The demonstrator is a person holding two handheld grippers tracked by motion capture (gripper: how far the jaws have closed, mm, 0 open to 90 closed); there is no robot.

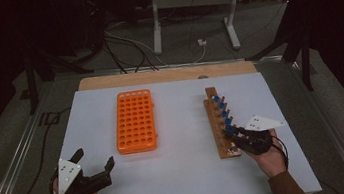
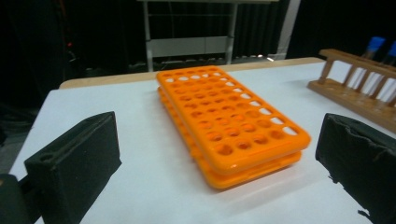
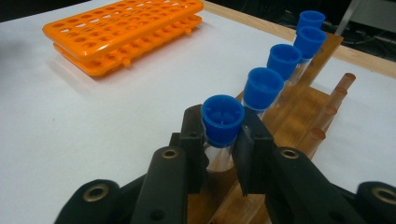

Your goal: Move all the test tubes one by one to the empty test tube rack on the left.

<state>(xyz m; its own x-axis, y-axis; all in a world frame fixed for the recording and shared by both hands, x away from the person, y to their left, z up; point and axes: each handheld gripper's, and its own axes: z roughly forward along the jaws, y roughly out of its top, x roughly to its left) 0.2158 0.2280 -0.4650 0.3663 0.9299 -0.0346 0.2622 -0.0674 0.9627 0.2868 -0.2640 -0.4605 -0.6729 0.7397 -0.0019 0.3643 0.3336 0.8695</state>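
Now the right gripper (image 3: pixel 223 140) is clamped on the nearest blue-capped tube (image 3: pixel 222 120) in the wooden rack (image 3: pixel 299 112). Over by the orange rack (image 2: pixel 229 126), the left gripper (image 1: pixel 94 163) rests with jaws wide apart.

The setting reads as a laboratory test bench set up for recording; a white-topped table (image 1: pixel 180 176) bears an orange tube rack (image 1: pixel 135 121) with rows of round wells and a wooden rack (image 1: pixel 219 121) holding clear tubes with blue caps (image 3: pixel 223 119); black curtains close off the surroundings; loose cables (image 1: pixel 122 43) trail across a grey carpeted floor; a metal stand frame (image 1: pixel 193 3) stands behind the table.
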